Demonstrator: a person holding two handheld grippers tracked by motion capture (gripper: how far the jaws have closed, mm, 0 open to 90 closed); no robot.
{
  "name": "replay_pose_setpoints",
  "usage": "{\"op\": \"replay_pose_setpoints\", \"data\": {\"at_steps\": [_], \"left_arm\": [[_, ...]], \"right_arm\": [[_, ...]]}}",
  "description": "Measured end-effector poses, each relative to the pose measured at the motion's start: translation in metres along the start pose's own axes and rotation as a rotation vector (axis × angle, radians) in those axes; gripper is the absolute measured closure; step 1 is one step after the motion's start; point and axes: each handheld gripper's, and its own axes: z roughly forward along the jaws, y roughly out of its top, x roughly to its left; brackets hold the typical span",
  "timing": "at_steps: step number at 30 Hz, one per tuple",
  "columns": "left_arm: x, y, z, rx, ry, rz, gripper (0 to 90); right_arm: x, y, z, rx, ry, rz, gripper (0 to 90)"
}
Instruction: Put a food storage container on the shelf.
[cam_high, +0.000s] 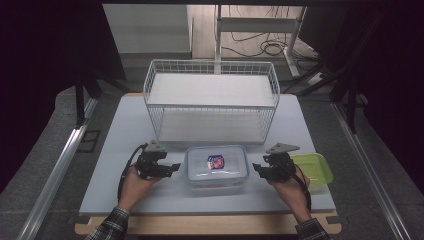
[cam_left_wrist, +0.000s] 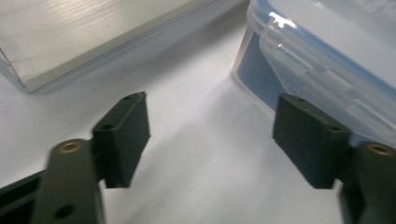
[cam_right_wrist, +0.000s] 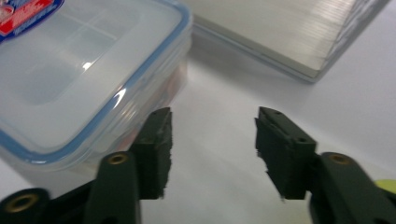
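I saw a pale grey table (cam_high: 125, 165) carrying a white wire basket (cam_high: 211, 100) at the back, a clear lidded container (cam_high: 216, 167) in front, and a green lid (cam_high: 315, 167) just right.

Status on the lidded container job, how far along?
Done: clear container sits lidded on the table before the wire rack. In hand: nothing; left gripper and right gripper flank it, open. Left: probably regrasp, move it; green lid lies unused.
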Motion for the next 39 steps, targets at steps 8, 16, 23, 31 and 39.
{"op": "replay_pose_setpoints", "data": {"at_steps": [8,16,23,31,39], "left_arm": [[-0.003,-0.002,-0.011,-0.059,-0.012,0.028,7.4],[-0.010,0.012,-0.029,-0.119,-0.088,-0.023,5.2],[-0.031,0.023,-0.018,-0.066,-0.128,0.008,2.4],[-0.035,0.029,0.007,-0.024,-0.196,-0.042,1.7],[-0.035,0.026,0.028,0.045,-0.315,-0.121,0.0]], "right_arm": [[-0.009,0.004,-0.006,-0.057,0.048,0.051,25.0],[-0.006,0.009,-0.005,-0.107,0.119,0.061,9.6],[0.005,0.015,0.003,-0.079,0.175,0.062,6.1],[0.011,0.023,0.015,-0.032,0.248,0.107,4.0],[0.018,0.028,0.036,0.047,0.359,0.151,4.5]]}}
